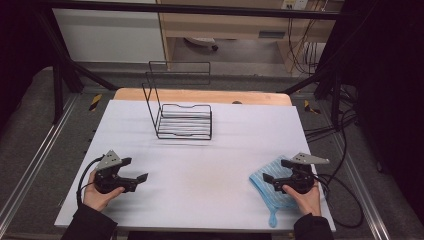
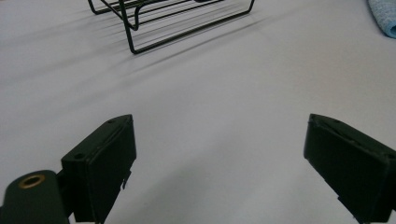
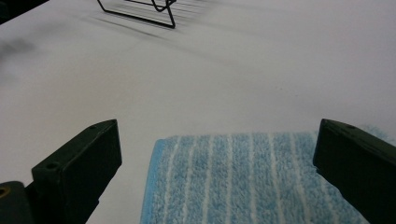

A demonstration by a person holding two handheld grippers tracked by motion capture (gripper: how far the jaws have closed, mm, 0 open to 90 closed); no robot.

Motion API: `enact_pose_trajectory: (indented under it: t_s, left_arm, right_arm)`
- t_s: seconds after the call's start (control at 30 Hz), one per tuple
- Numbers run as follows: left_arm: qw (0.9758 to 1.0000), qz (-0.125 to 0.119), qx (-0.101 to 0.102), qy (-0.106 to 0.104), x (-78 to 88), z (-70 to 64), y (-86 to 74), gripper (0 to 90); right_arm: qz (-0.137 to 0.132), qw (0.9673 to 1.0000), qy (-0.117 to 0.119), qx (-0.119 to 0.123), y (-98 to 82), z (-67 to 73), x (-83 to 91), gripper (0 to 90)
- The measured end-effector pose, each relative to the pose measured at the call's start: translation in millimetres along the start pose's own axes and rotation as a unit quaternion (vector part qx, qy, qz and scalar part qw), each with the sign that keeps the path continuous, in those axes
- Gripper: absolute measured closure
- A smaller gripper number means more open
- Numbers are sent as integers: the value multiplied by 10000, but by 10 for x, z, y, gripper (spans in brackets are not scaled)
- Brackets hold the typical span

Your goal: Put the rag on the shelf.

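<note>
The white table [image 1: 200, 170] takes up most of the high view, and that's where you get the whole layout: a wooden board edge [image 1: 202, 95] at the far side, dark floor and cables around it, a person's hands coming in from the bottom. Neither gripper view gives you any of that surrounding stuff.

Next biggest, the black wire rack [image 1: 182, 107] stands toward the far middle of the table, with a tall wire back and a low basket part. From the left gripper view you just catch its lower bars [image 2: 177, 18] at the top edge, and the right gripper view clips a corner of it [image 3: 140, 11].

Then the towel [image 1: 272, 187]: light blue, lying flat at the near right of the table, under the right gripper [image 1: 274, 170], with a little hanging loop poking toward the near edge. The right gripper view shows what the high view can't really, fluffy terry texture with thin white stripes [image 3: 243, 182] running away from the camera. The left gripper view only gets a blue corner [image 2: 385, 16] far off.

Left gripper [image 1: 136, 169] sits at the near left, jaws spread wide over bare table. Right gripper's jaws are spread too, straddling the towel's edge without pinching it.
</note>
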State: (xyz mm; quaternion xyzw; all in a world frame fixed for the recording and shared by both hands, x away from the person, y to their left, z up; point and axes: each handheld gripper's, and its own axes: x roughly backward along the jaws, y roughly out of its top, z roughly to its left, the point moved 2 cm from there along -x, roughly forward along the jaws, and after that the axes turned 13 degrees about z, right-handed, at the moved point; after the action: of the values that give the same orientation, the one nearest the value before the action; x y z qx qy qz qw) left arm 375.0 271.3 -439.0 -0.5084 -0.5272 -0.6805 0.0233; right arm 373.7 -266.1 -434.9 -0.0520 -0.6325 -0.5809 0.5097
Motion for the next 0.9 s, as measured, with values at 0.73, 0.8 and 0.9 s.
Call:
enact_pose_trajectory:
  t_s: [0.73,0.8,0.9]
  left_arm:
    - [10000,29,45,23,-4,21,-19,100]
    - [10000,25,53,17,1,24,-21,100]
    - [10000,25,63,3,1,26,-21,101]
  right_arm:
    - [398,9989,-218,100,37,154,-140,64]
    - [433,9986,-245,153,47,184,-163,85]
    - [567,9976,-344,180,65,241,-215,117]
